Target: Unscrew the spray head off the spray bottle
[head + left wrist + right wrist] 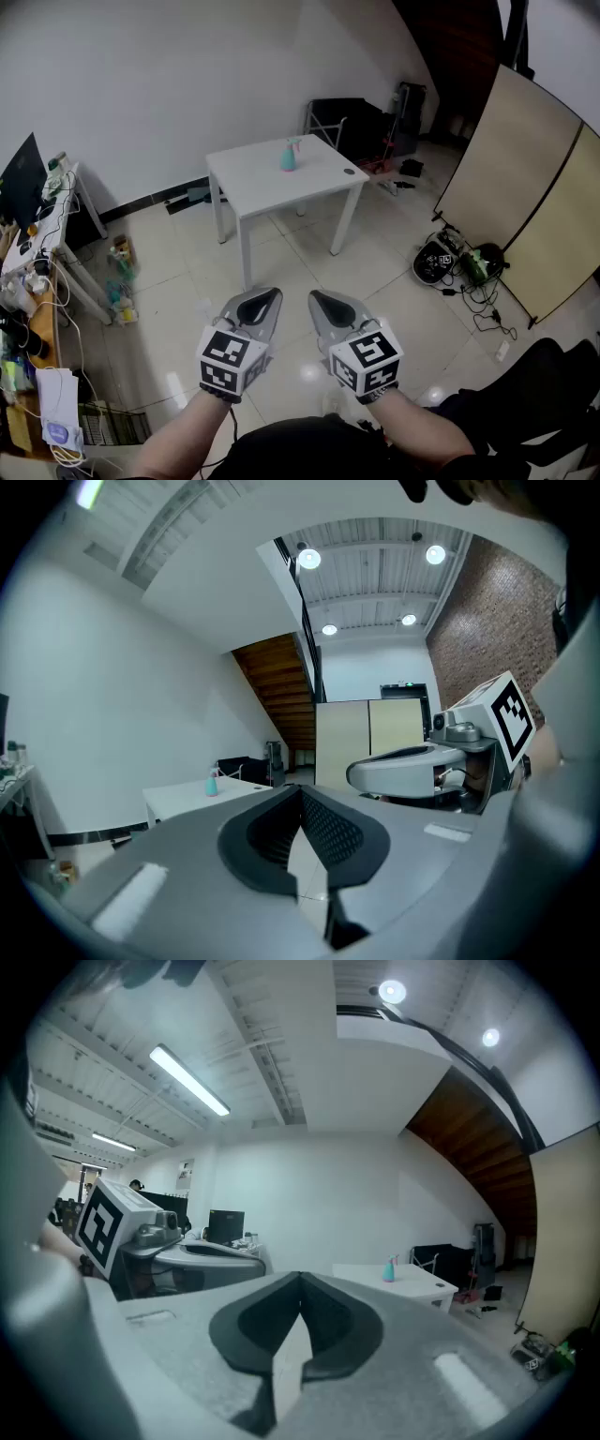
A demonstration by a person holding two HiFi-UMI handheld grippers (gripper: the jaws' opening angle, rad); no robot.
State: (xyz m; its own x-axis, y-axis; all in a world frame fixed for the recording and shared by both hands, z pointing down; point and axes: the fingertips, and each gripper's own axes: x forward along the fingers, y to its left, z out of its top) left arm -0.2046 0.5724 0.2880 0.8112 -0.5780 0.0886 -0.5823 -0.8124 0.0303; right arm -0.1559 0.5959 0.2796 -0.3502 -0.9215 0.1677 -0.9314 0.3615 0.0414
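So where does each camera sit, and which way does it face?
Head view: on the person's head, facing down at the white table; forearms, left gripper, right gripper show.
Left gripper view: on the left gripper, facing along its shut fingers; right gripper shows beside.
Right gripper view: on the right gripper, along its shut fingers; left gripper shows beside.
Shared: all see the spray bottle on the table.
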